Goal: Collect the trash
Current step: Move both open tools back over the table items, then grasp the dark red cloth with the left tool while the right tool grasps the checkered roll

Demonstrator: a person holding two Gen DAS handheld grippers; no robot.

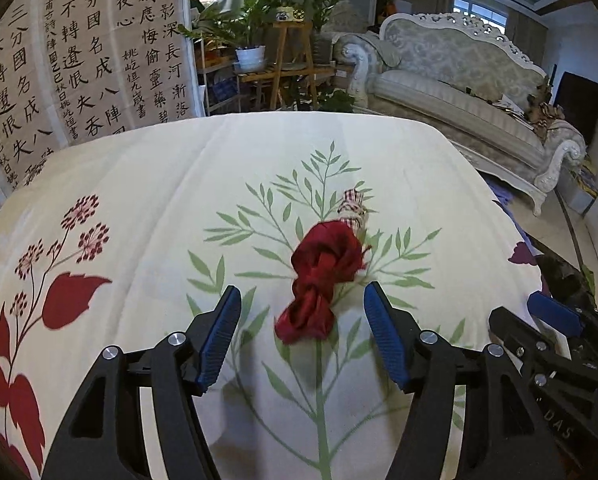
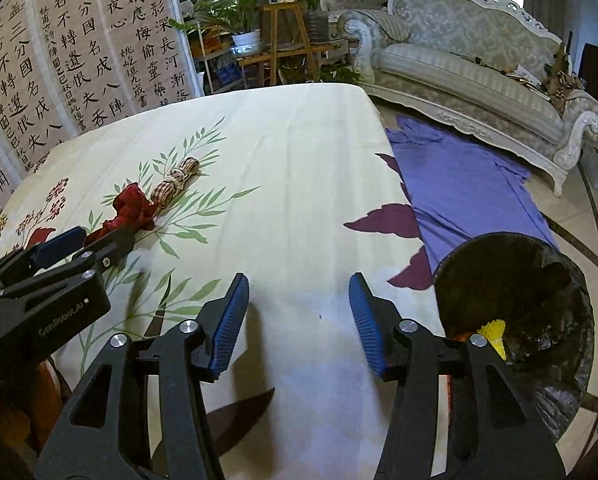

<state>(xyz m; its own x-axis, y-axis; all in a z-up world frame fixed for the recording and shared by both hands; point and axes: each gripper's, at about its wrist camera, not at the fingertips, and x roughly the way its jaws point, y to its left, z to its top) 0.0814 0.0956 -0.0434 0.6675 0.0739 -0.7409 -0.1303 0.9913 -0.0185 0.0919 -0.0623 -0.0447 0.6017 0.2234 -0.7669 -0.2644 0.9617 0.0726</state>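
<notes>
A knotted red cloth (image 1: 323, 272) lies on the flower-print tablecloth (image 1: 159, 200), with a checked ribbon bundle (image 1: 353, 208) touching its far end. My left gripper (image 1: 301, 300) is open, its blue pads either side of the red cloth's near end with a gap on both sides. The right wrist view shows the same red cloth (image 2: 133, 208) and checked bundle (image 2: 177, 182) at the left, with the left gripper (image 2: 91, 240) at them. My right gripper (image 2: 298, 284) stands open over bare tablecloth near the table's right edge, with nothing between its fingers.
A bin with a black liner (image 2: 511, 276) stands off the table's right edge, something yellow (image 2: 495, 332) inside. A purple cloth (image 2: 459, 184) lies on the floor before a pale sofa (image 2: 459, 68). A calligraphy screen (image 1: 79, 60) and plant shelves (image 1: 283, 60) stand behind the table.
</notes>
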